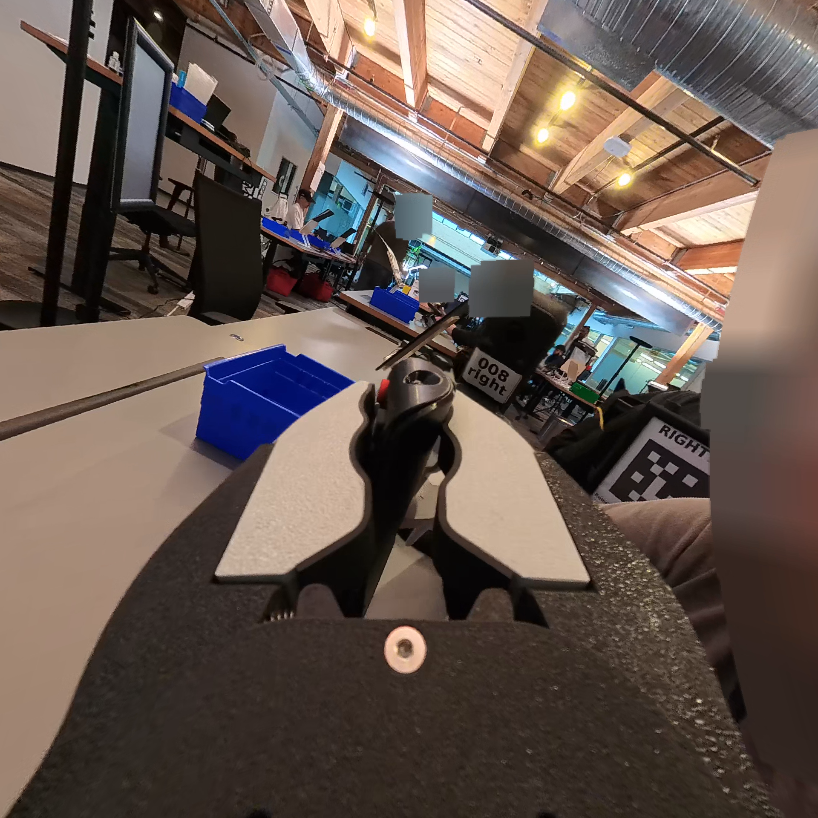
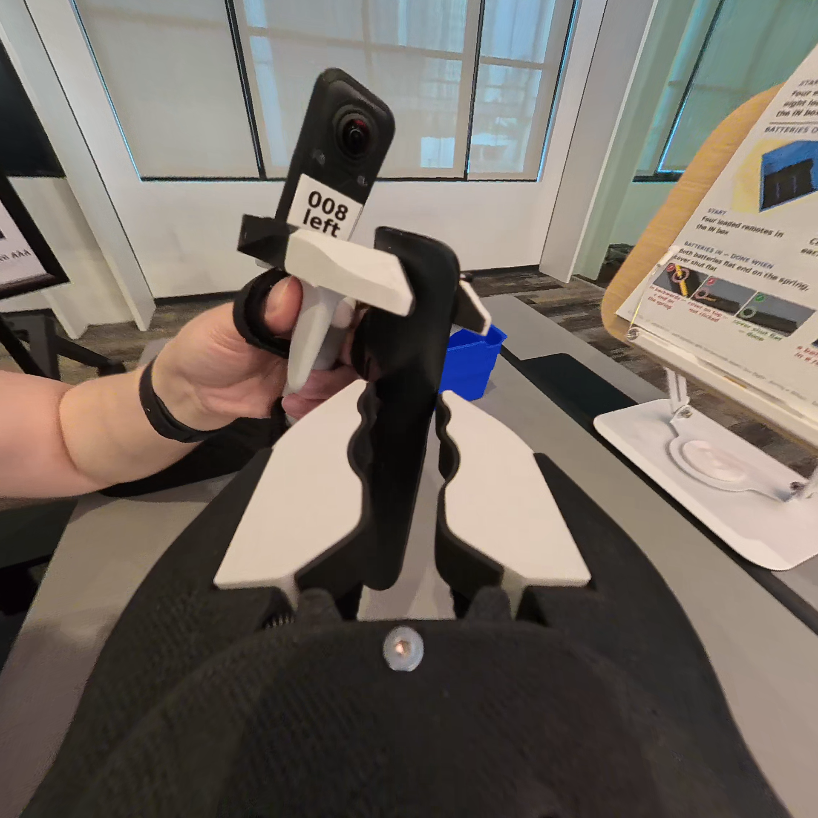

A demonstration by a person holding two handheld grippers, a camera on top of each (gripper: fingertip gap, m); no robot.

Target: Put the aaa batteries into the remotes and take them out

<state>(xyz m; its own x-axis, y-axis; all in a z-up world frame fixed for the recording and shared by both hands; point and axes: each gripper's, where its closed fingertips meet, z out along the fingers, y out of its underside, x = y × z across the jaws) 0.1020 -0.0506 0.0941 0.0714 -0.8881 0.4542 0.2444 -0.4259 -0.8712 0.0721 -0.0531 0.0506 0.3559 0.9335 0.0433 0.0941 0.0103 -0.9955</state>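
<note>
Right wrist view is showing the right gripper closing its two fingers on a black remote, which is standing nearly upright between them, above the grey table. Farther up in the same view the left gripper is pinching the upper end of this same remote, and a person's hand is squeezing its white handle. In the left wrist view the left gripper is also clenching on the remote's top end, where a red button is showing. So both tools are holding one remote in the air between them. A blue bin is sitting on the table near the grippers, and an instruction card on a white stand is standing at the right. No battery is showing in either view, and it is not possible to tell whether the cover is open. The task is probably somewhere in the middle of handling this remote; how many remotes are finished cannot be judged.
</note>
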